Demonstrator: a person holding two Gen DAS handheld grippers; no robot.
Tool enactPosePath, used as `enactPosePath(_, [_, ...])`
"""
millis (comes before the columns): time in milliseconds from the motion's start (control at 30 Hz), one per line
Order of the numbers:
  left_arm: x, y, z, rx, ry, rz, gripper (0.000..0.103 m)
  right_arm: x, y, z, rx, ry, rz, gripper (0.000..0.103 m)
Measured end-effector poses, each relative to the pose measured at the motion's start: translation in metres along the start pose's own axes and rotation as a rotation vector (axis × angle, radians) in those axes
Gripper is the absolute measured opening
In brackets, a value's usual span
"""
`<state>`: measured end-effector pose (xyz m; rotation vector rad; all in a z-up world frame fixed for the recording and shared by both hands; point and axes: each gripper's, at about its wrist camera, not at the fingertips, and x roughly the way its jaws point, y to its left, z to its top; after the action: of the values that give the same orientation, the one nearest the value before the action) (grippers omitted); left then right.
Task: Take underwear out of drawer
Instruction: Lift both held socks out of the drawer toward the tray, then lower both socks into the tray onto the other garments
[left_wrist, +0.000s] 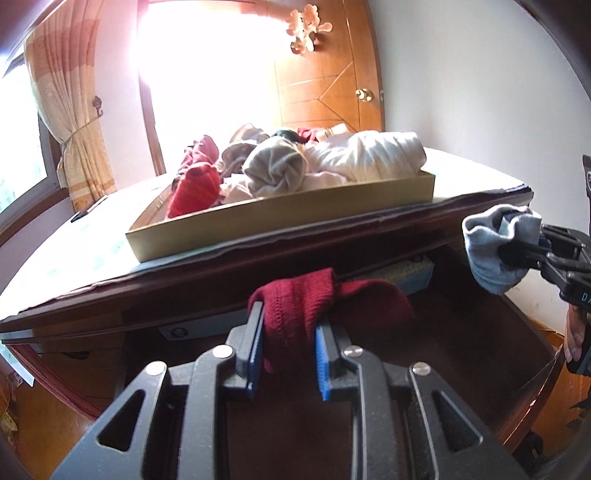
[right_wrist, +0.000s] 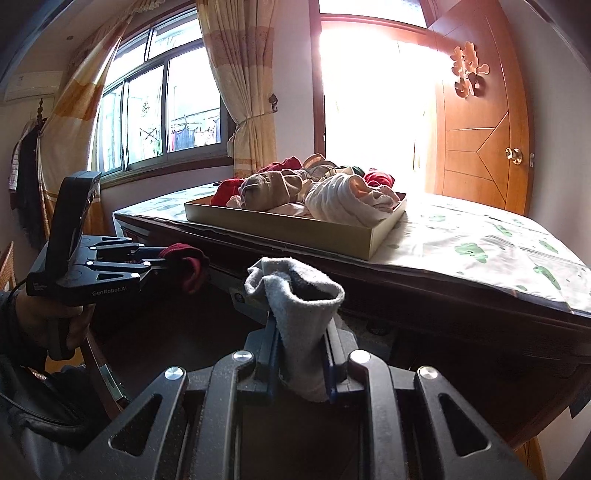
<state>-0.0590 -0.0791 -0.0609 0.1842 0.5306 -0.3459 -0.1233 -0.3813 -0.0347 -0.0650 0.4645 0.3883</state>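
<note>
Here, a garment is clamped in each hand-held gripper above the open drawer (left_wrist: 480, 332).
Dark red underwear (left_wrist: 295, 317) is pinched by the left hand-held gripper (left_wrist: 289, 332); grey underwear (right_wrist: 299, 325) by the right hand-held gripper (right_wrist: 301, 354). A heaped tray (right_wrist: 295, 230) sits on the surface (right_wrist: 461, 243).

Daylight from the overexposed open doorway (right_wrist: 373, 107) blows out to white glare, leaving the dark wooden drawer cavity (left_wrist: 480, 332) in shadow; fisheye bending and black vignetting at edges.
</note>
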Motion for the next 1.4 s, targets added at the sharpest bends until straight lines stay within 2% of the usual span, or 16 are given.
enactPosePath(400, [-0.02,0.01,0.013,-0.016,-0.115,0.048,0.022,-0.012,0.009,0.001,-0.045,-0.074,-0.027,0.021])
enactPosePath(667, [-0.027,0.014,0.019,-0.007,-0.142,0.068,0.022,-0.011,0.019,0.007,-0.055,-0.103,-0.004,0.021])
enactPosePath(1400, [-0.037,0.027,0.049,0.023,-0.215,0.107,0.022,-0.009,0.036,0.05,-0.054,-0.169,0.074,0.021])
